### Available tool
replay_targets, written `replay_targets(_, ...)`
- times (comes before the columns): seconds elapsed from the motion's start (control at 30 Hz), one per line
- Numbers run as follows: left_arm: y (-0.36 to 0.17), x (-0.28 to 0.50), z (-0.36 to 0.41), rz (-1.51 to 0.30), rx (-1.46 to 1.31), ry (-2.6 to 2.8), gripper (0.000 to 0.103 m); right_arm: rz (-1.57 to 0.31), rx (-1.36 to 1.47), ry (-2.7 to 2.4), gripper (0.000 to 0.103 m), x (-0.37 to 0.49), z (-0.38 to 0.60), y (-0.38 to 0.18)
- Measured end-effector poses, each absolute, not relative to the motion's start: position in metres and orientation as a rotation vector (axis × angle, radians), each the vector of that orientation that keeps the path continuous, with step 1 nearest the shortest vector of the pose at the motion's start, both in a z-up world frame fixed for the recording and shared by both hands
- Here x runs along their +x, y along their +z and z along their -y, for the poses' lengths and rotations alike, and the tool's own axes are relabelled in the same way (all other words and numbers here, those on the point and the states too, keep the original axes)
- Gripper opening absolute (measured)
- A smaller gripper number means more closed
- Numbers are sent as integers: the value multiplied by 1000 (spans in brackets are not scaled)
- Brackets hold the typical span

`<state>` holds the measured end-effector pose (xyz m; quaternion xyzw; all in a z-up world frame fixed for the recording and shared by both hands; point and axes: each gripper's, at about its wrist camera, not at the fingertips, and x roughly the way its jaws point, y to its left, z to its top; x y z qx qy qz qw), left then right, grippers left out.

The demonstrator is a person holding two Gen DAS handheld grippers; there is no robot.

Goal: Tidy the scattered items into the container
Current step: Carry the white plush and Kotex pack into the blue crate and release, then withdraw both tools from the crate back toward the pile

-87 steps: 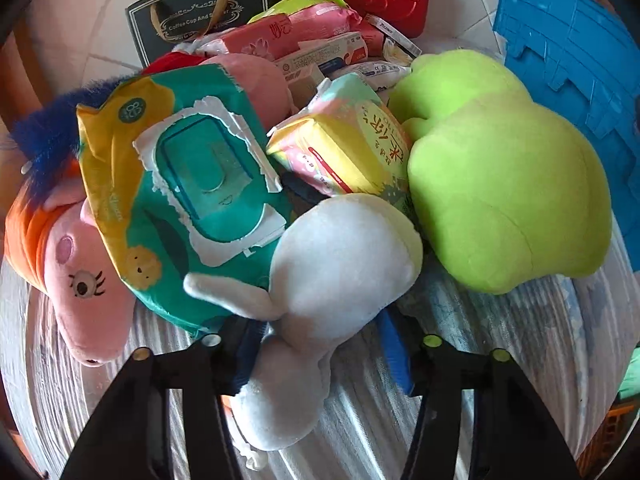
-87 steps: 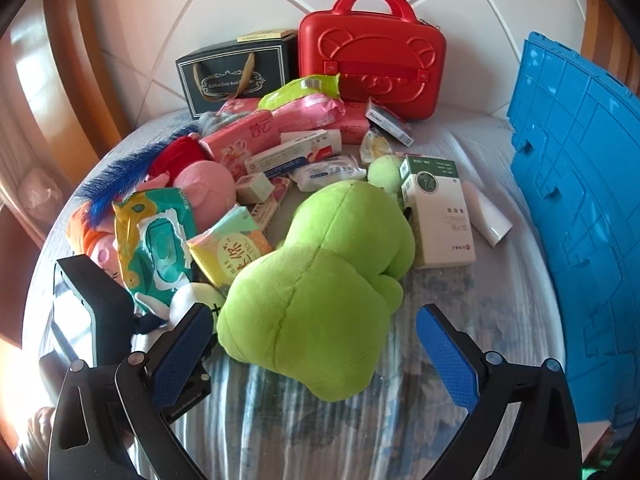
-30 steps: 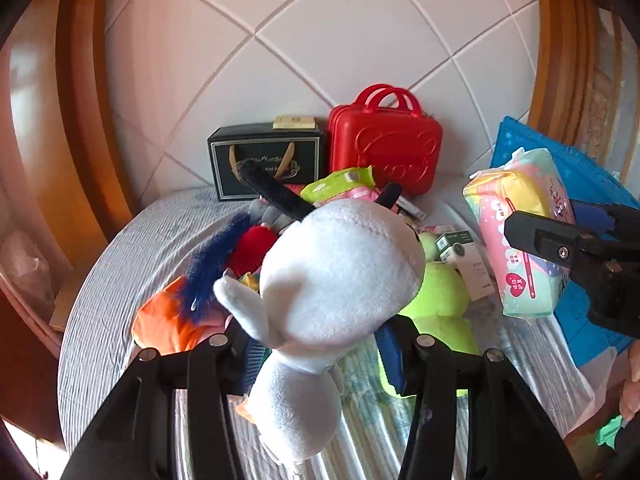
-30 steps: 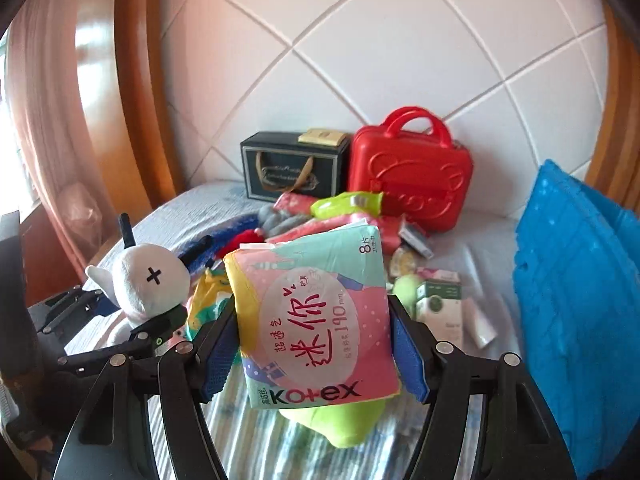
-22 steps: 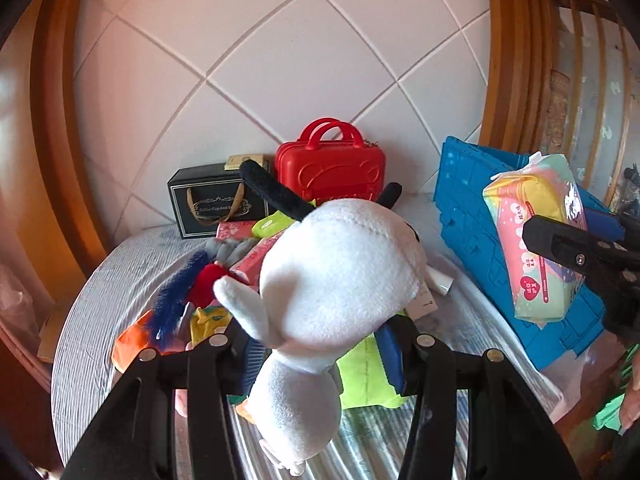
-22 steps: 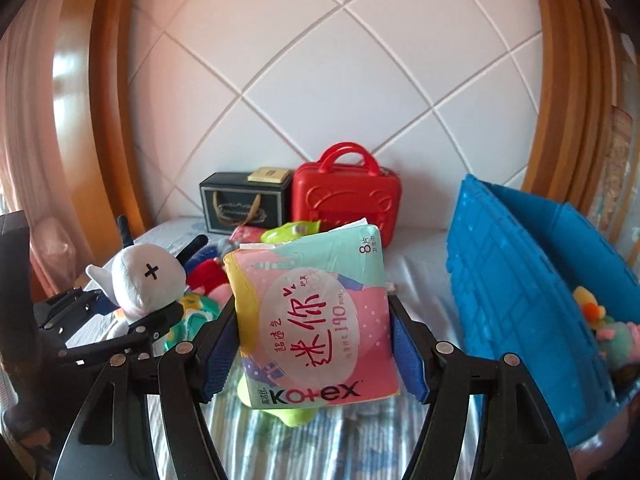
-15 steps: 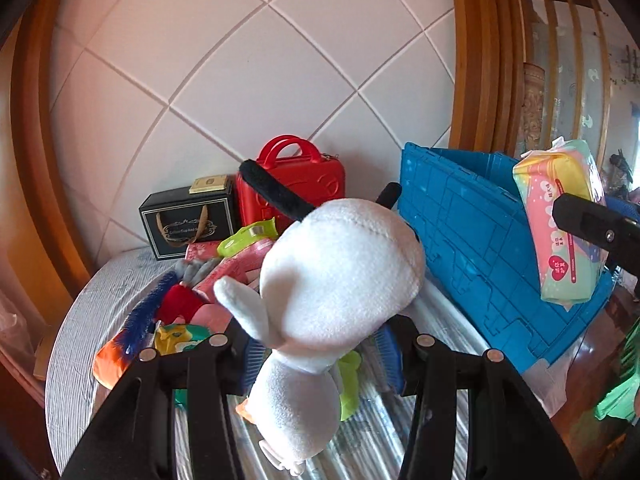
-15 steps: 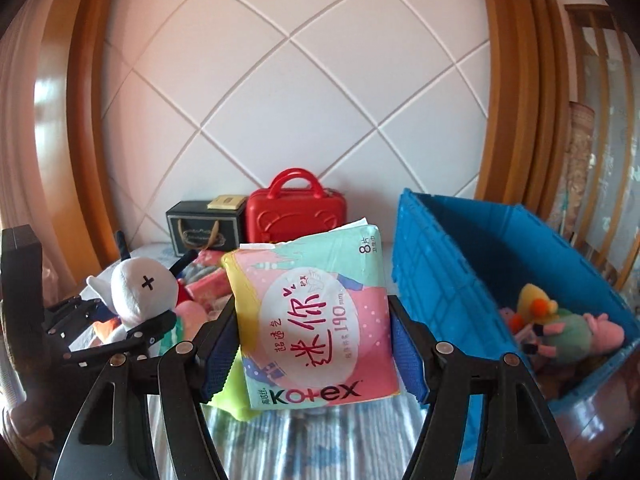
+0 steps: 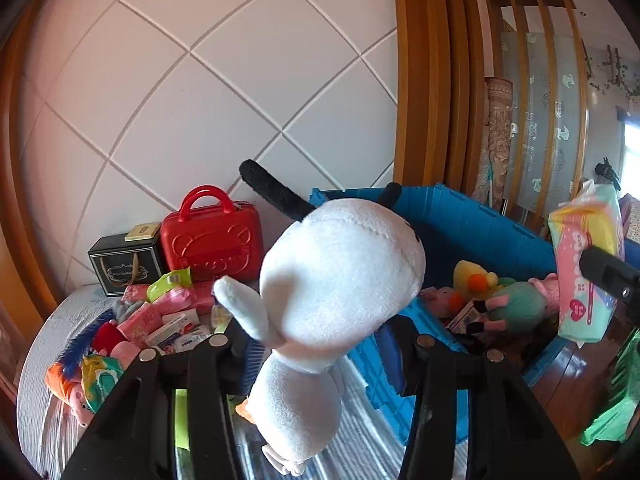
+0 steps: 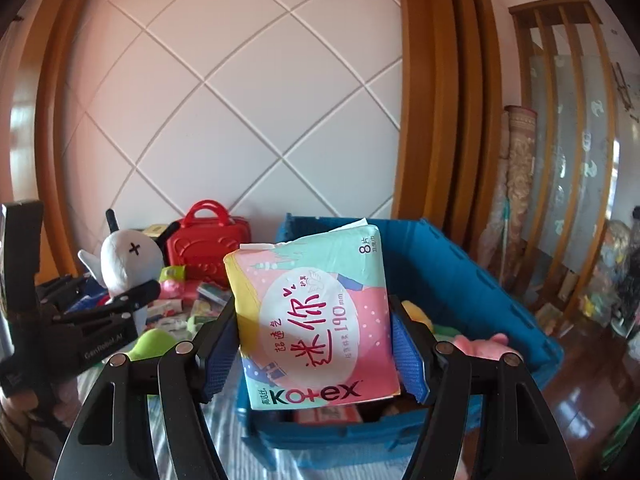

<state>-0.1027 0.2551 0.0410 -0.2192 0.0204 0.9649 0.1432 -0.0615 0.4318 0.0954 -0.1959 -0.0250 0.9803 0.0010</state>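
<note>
Plush [image 9: 336,280], white with black ears, sits pinched in my left gripper [image 9: 320,344], its body hanging below the fingers. My right gripper [image 10: 316,344] clamps a pink Kotex pack [image 10: 316,316] upright between its blue pads [image 10: 408,356]. Just past both loads I see the blue crate [image 10: 452,276], with a yellow duck toy [image 9: 474,278] and pink plush bits inside. Farther left, scattered packets [image 9: 168,316] lie on the table, a red case [image 9: 212,240] by the wall.
</note>
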Motion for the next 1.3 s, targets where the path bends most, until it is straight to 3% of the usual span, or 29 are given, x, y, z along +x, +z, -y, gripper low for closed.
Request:
replay_targets(0.27,46,-132,-342,-54,-665,2621,48,-8,-657,2938,68,-67,-501,84)
replay_targets(0.5,10,-160,-412,-221,-922,2544,49,-34,-674,2917,68,-73,-550,78)
replay_targets(0.63,1,-162,-421,-240,-955,2569,59,-38,-717,2951,68,-93,-570,71)
replay_targets(0.7,1,-162,-424,-242,-958,2571,72,-41,-735,2972,68,-102,-575,67)
replay_targets(0.77,-1,-160,-427,-258,-958,2578,77,-49,-755,2995,68,-111,-576,63)
replay_targets(1.3,-14,-145,-405,-232,-1009,2613,77,49,-858,3147,73,-161,-534,54)
